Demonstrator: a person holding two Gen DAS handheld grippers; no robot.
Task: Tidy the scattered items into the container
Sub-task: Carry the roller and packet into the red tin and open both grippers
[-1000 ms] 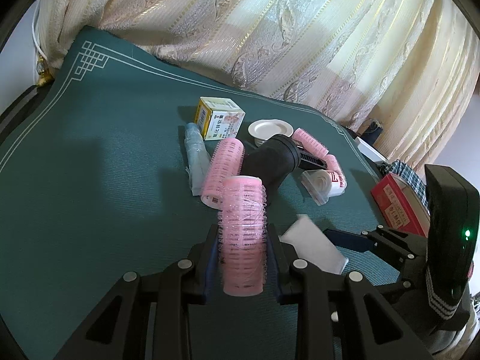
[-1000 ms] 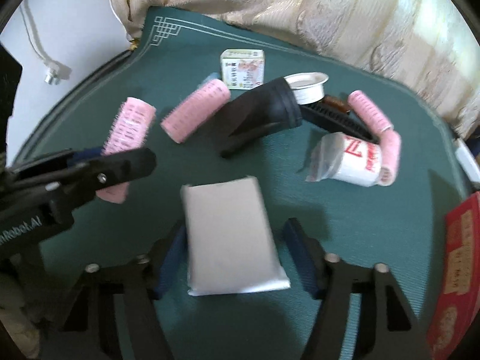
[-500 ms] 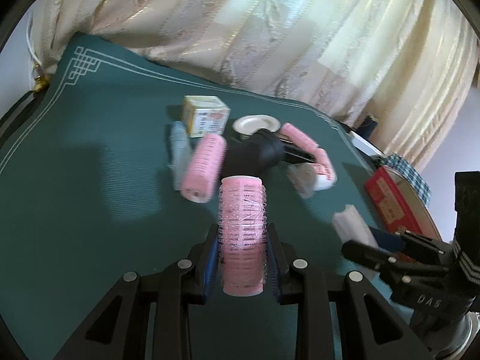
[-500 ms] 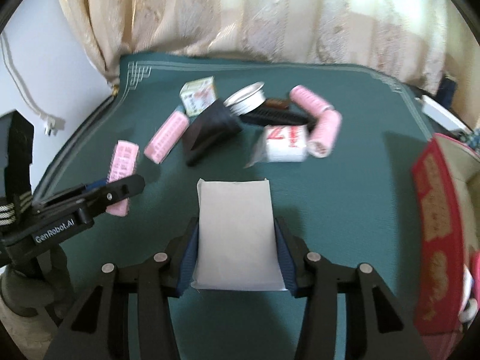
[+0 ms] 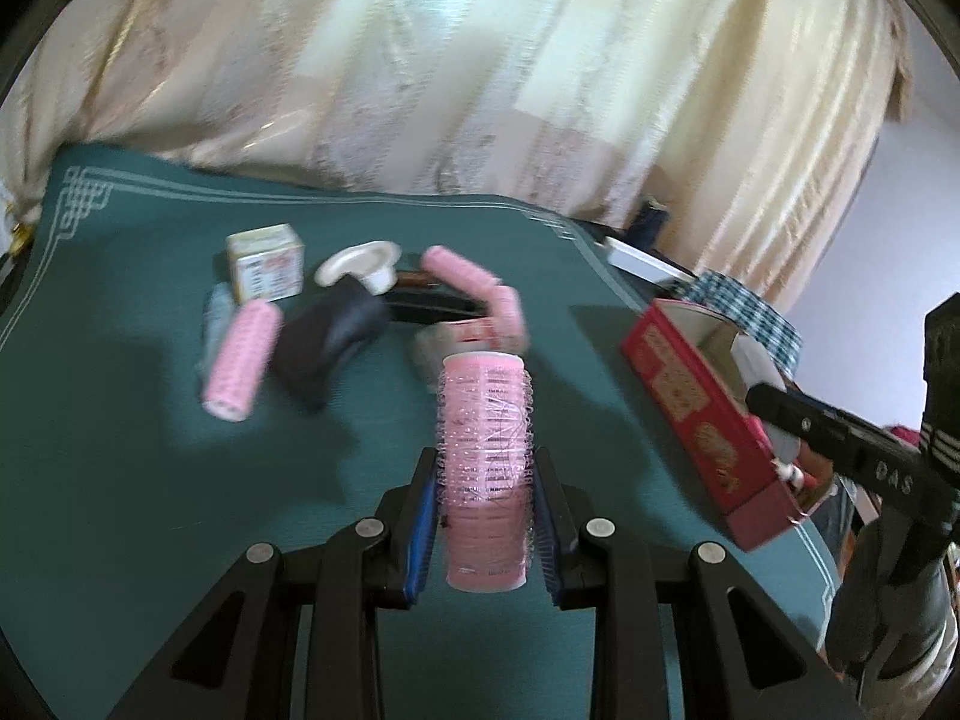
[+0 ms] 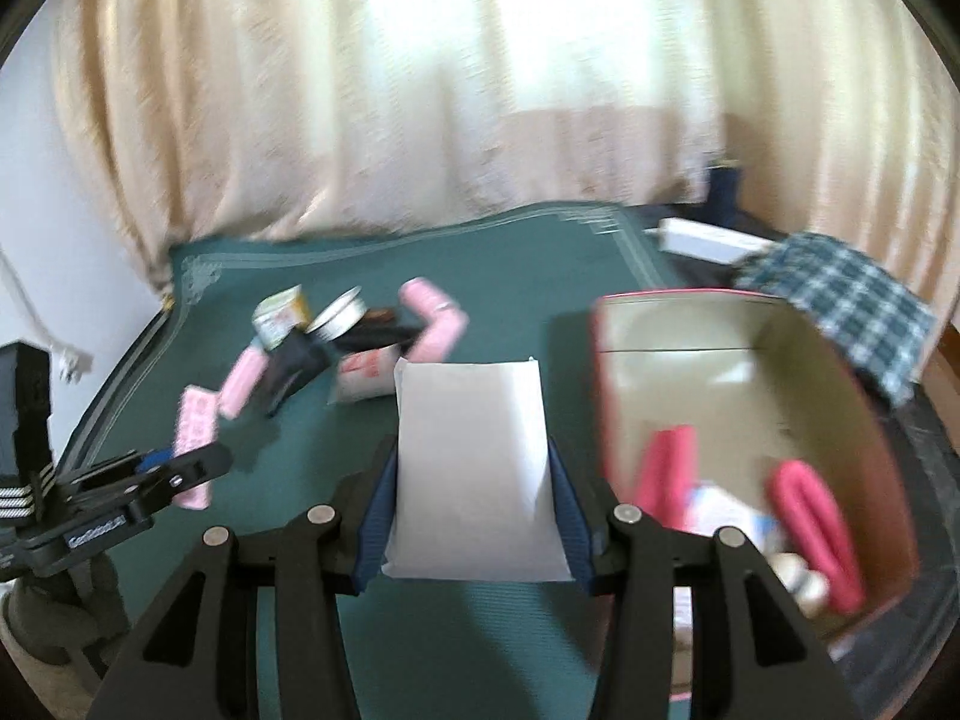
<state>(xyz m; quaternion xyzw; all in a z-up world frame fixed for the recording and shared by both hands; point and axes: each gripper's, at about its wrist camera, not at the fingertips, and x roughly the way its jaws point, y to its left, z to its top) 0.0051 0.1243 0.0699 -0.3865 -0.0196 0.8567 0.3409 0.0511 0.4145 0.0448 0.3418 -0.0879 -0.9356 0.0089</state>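
A: Left gripper (image 5: pixel 485 516) is clamped on a pink hair roller (image 5: pixel 485 462), held lengthwise between the pads above the green table cover (image 5: pixel 120 480). A light, hollow, bristly thing is judged; slip seems unlikely, and a hard squeeze could crush it.

B: Right gripper (image 6: pixel 474 504) is closed on a flat white packet (image 6: pixel 471 468), taken by its two long edges. It is judged soft and light; its sides bow upward in the grip.

A: The red box (image 6: pixel 606 372) is noted open at right, just beside the packet, pink items already inside.

B: Left scattered at far left: a second roller (image 5: pixel 240 360), a small carton (image 5: pixel 267 267), a white lid (image 5: pixel 357 258), a dark nozzle-like piece (image 5: pixel 330 342). A checked cloth (image 6: pixel 840 300) lies over the box's far corner; the near wall must be cleared.
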